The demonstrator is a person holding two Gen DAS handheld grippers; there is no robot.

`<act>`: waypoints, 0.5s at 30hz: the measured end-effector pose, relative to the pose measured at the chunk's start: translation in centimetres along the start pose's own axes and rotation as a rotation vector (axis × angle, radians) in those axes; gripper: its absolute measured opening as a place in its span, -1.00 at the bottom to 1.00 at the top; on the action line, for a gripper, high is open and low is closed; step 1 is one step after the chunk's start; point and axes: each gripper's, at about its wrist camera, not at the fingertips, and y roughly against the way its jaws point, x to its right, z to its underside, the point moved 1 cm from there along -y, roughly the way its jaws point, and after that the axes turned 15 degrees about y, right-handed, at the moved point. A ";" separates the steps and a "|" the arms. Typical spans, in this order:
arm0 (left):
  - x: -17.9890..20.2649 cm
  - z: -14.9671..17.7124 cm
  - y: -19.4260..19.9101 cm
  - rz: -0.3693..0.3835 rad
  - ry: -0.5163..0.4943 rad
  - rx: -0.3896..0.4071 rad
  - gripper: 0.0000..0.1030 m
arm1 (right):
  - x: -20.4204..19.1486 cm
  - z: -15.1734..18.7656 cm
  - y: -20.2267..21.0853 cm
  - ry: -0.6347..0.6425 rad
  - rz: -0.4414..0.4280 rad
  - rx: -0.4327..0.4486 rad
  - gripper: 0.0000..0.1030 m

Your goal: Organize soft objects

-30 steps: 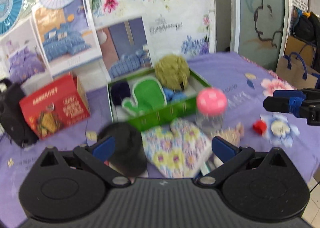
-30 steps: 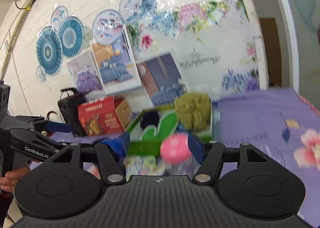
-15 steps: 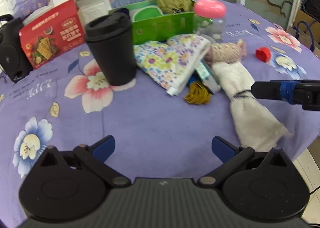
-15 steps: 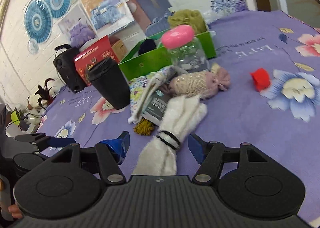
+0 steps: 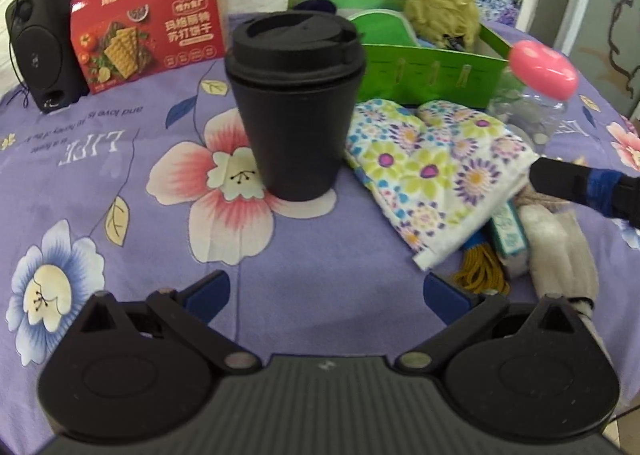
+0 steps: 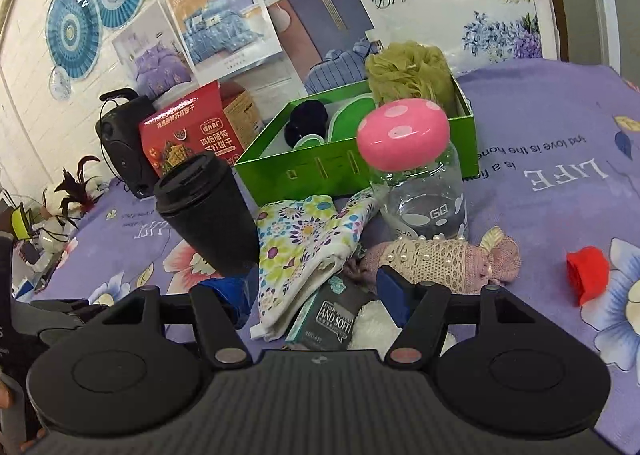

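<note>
Two grippers we hold low over the tablecloth. Green box behind the black cup; flowered mitt just right of it. Left gripper gapes, empty. Right gripper spread over mitt, nothing clamped.

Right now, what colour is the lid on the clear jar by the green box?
Pink with white spots, like a mushroom cap: the jar lid shows best in the right wrist view.

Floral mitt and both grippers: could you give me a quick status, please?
Left gripper open, empty. Right gripper open over the floral mitt, not gripping. Green box behind holds soft items. Black cup beside the mitt.
</note>
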 end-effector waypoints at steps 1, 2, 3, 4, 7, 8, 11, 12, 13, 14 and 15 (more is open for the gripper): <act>-0.3 -0.2 -0.3 -0.011 0.007 -0.002 0.99 | 0.1 -0.1 -0.4 -0.010 -0.009 0.000 -0.01; -0.6 -0.3 -0.5 -0.017 0.016 -0.007 0.99 | 0.2 -0.2 -0.8 -0.014 -0.017 -0.005 -0.01; -1.0 -0.5 -0.6 -0.017 0.026 -0.013 0.99 | 0.2 -0.4 -1.4 -0.016 -0.022 -0.016 -0.01; -1.3 -0.6 -0.6 -0.016 0.036 -0.017 0.99 | 0.2 -0.5 -2.1 -0.018 -0.026 -0.027 -0.01; -2.4 -0.6 -0.6 -0.031 0.047 -0.019 0.99 | 0.3 -0.9 -3.7 -0.024 -0.057 -0.034 -0.01; -2.7 -0.6 -0.4 -0.040 0.050 -0.016 0.99 | 0.2 -1.1 -4.1 -0.030 -0.071 -0.032 0.01; -3.9 -0.9 0.0 -0.059 0.069 -0.008 0.99 | -0.2 -1.5 -5.1 -0.062 -0.153 -0.015 0.03; -4.4 -1.1 0.3 -0.064 0.079 -0.004 0.99 | -0.3 -1.6 -5.8 -0.076 -0.180 -0.036 0.03; -4.9 -1.3 0.6 -0.069 0.091 0.003 0.99 | -0.4 -1.5 -6.3 -0.085 -0.184 -0.057 0.03; -5.4 -1.5 0.9 -0.073 0.103 0.009 0.99 | -0.5 -1.4 -6.7 -0.090 -0.187 -0.063 0.03; -5.8 -1.6 1.1 -0.078 0.112 0.014 0.99 | -0.5 -1.3 -6.9 -0.098 -0.201 -0.063 0.03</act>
